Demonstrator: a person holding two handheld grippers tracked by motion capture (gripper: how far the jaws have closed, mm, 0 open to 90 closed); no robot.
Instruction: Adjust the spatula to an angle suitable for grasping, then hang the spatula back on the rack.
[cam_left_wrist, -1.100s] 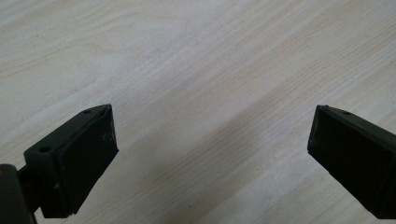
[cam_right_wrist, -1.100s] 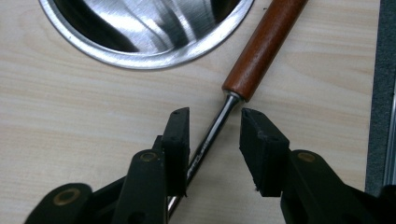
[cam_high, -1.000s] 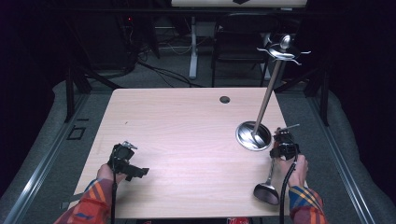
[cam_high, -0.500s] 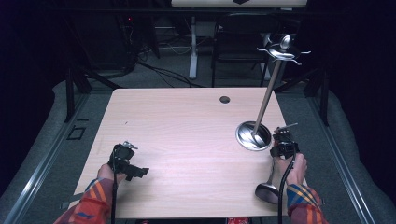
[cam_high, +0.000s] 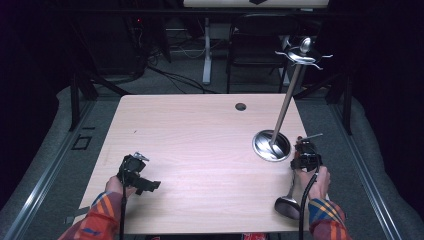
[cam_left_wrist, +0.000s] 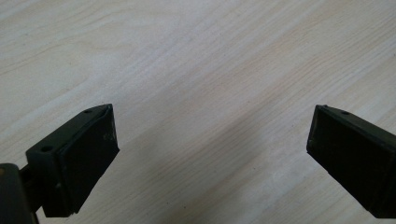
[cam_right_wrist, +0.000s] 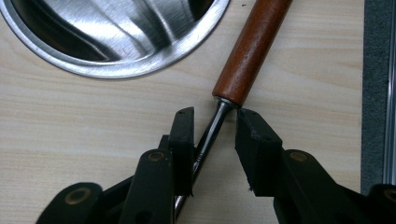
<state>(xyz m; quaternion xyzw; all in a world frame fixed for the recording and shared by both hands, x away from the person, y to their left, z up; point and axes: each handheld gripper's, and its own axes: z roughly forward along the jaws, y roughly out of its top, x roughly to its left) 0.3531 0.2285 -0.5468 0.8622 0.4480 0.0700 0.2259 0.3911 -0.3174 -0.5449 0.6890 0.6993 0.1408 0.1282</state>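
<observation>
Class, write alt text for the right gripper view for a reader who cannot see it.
The right tool straddles the thin metal shaft of a ladle just below its brown wooden handle, jaws slightly apart. A shiny steel stand base sits beyond on the pale wooden table.

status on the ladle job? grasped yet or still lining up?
Done: the right gripper straddles the ladle at its metal shaft, just below the wooden handle, beside the stand's round base. In hand: jaws part open, shaft against one jaw, a gap at the other, so no firm grip. Left: close, lift, probably hang it on the stand's top hooks. Left gripper sits open over bare table.
</observation>
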